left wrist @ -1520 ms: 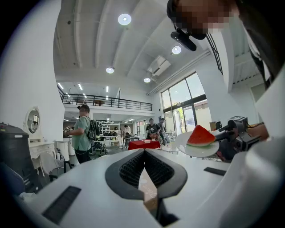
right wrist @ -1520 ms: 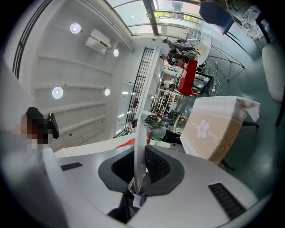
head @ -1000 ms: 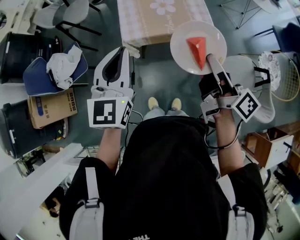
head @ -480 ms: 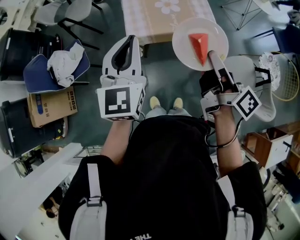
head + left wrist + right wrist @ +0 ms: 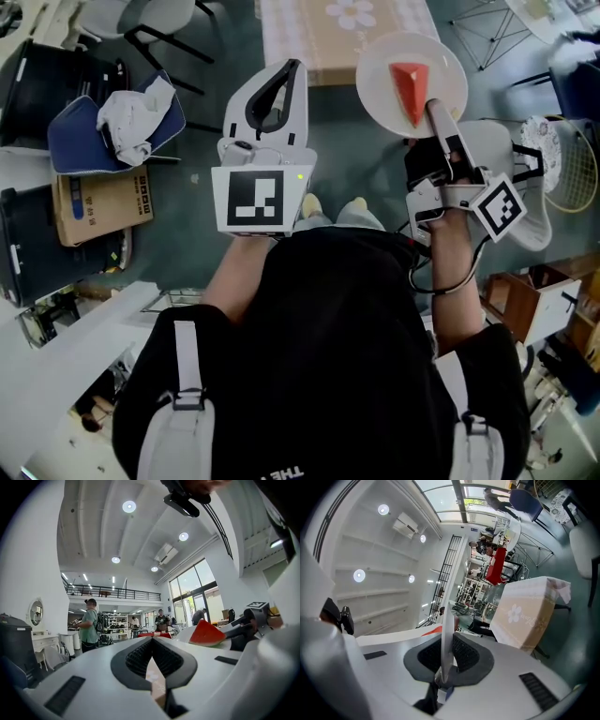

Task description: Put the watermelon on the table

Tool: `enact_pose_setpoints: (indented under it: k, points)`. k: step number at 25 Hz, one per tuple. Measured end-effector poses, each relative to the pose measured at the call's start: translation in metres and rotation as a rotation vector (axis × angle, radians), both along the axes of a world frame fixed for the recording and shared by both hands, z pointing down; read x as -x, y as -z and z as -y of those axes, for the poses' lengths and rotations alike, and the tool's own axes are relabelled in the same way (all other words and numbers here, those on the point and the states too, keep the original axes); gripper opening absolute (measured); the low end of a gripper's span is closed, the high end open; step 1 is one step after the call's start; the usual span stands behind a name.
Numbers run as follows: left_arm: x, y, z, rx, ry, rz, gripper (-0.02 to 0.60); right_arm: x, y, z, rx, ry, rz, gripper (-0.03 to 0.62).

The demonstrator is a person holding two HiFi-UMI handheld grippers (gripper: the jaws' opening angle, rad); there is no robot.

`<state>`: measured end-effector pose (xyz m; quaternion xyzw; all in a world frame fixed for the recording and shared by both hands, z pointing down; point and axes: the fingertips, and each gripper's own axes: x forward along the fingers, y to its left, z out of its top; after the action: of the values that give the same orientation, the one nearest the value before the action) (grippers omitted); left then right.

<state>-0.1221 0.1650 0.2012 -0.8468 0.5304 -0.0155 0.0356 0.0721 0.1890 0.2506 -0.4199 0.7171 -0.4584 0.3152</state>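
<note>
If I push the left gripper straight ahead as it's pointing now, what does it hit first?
Probably the near edge of the cloth-covered table, straight ahead of the left gripper, with nothing between. Height is hard to judge, so it might pass over the top.

Bright, even indoor light from round ceiling lamps and tall windows (slight glare there); both gripper views bulge heavily, corners dark.

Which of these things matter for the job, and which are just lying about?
In the job: watermelon, plate, table, right gripper holding the plate.
Lying about: cardboard box, white cloth, blue cushion.
</note>
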Motion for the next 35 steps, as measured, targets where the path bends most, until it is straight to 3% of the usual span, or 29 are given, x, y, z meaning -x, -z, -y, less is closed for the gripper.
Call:
enact_pose_setpoints:
  k: [9, 24, 35]
  points:
    - [0.0, -0.001, -0.003, 0.03, -0.027, -0.015, 0.006, 0.002, 0.003, -0.001, -0.006, 0.004, -0.004, 0.035]
    - [0.005, 0.001, -0.006, -0.014, -0.034, -0.013, 0.006, 0.011, 0.007, 0.002, -0.032, 0.015, -0.004, 0.035]
    - [0.002, -0.007, 0.068, -0.004, -0.021, -0.023, 0.007, 0.008, -0.001, 0.083, -0.038, 0.037, 0.006, 0.035]
